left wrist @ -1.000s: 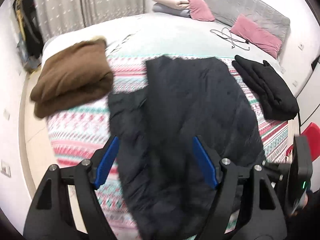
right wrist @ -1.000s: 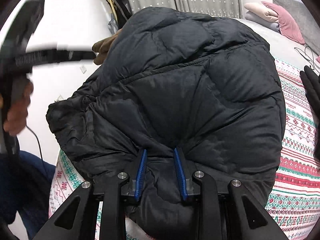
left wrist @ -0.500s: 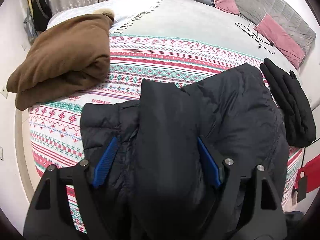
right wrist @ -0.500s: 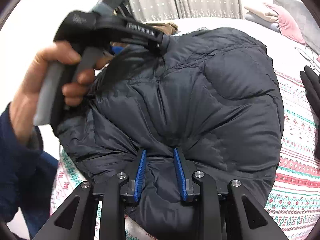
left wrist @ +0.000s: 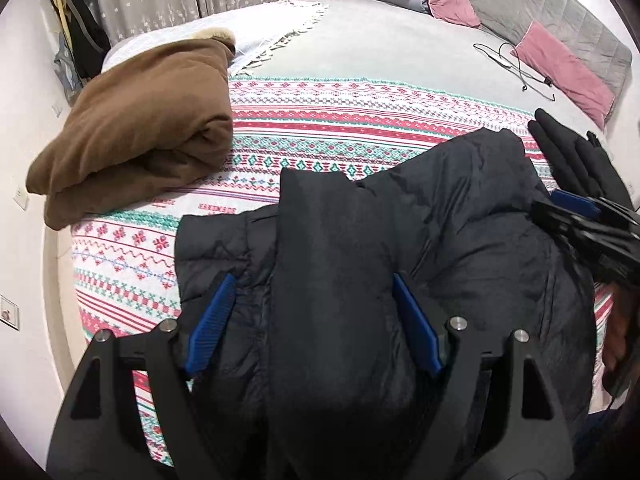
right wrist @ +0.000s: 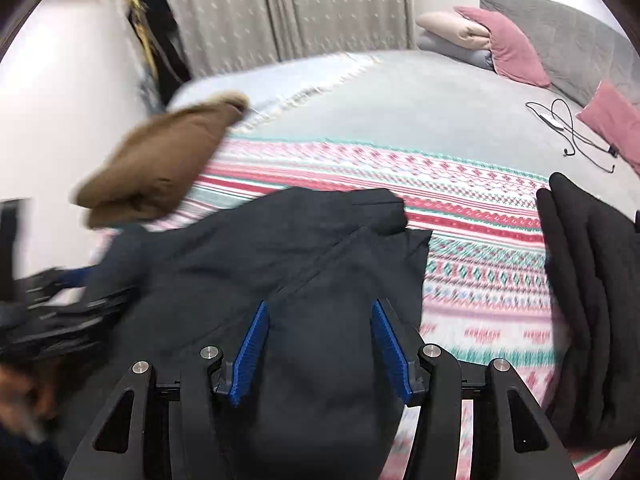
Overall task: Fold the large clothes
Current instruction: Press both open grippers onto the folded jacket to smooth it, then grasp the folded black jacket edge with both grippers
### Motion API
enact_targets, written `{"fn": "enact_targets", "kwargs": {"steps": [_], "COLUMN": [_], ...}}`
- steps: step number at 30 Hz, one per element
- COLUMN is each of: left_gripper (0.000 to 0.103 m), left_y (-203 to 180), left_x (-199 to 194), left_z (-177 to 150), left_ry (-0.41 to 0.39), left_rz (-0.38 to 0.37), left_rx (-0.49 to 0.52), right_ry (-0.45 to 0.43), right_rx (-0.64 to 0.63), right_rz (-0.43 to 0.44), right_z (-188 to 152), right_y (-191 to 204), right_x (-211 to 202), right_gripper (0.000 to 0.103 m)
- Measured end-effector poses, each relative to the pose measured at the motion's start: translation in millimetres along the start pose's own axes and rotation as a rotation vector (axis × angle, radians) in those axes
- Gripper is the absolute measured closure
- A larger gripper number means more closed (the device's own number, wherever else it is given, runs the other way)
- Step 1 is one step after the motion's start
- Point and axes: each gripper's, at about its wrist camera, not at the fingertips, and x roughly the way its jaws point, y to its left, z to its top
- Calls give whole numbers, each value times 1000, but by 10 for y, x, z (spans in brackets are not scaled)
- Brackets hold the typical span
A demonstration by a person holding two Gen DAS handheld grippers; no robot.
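Fingers [left wrist: 416, 336] of the left gripper [left wrist: 312, 320] stand wide apart, a folded ridge of the dark puffer jacket [left wrist: 460, 216] lying between them; whether their pads touch it I cannot tell. Right gripper [right wrist: 320, 350] fingers are opening, jacket fabric between them unpinched. The jacket lies bunched on the patterned blanket [left wrist: 320, 120] on the bed.

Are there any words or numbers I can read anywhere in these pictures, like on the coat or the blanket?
None can be read.
Patterned blanket: its rows near the black puffer coat look a bit like red letters, but they are woven shapes, not readable words.
Wall plates: too small to show any marking.
Brown folded coat and black folded garment: no label shows.
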Motion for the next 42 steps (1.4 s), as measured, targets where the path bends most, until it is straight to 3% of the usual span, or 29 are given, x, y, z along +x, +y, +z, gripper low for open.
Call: {"fn": "enact_targets", "kwargs": {"steps": [3, 8, 18, 21, 26, 33, 37, 42], "left_gripper": [22, 20, 19, 20, 20, 20, 20, 19], "left_y": [-16, 21, -4, 52, 130, 287, 194, 245], "left_x": [14, 135, 235, 193, 53, 629, 758, 829], "left_z": [-16, -23, -11, 52, 358, 537, 452, 412], "left_ry": [-9, 19, 45, 57, -21, 128, 147, 150], "left_rz": [24, 7, 9, -21, -1, 75, 114, 97], "left_rx": [24, 12, 13, 8, 14, -88, -54, -79], "right_ry": [23, 36, 90, 90, 83, 79, 85, 87], "right_rx": [39, -32, -24, -25, -31, -27, -20, -17], "right_rz": [-8, -102, -136, -136, -148, -152, -144, -142], "right_z": [-7, 4, -34, -40, -48, -60, -66, -70], "right_y": [-32, 115, 93, 107, 117, 133, 112, 98], "right_x": [225, 391, 604, 602, 585, 574, 595, 622], "right_gripper": [48, 48, 48, 48, 48, 48, 48, 48]}}
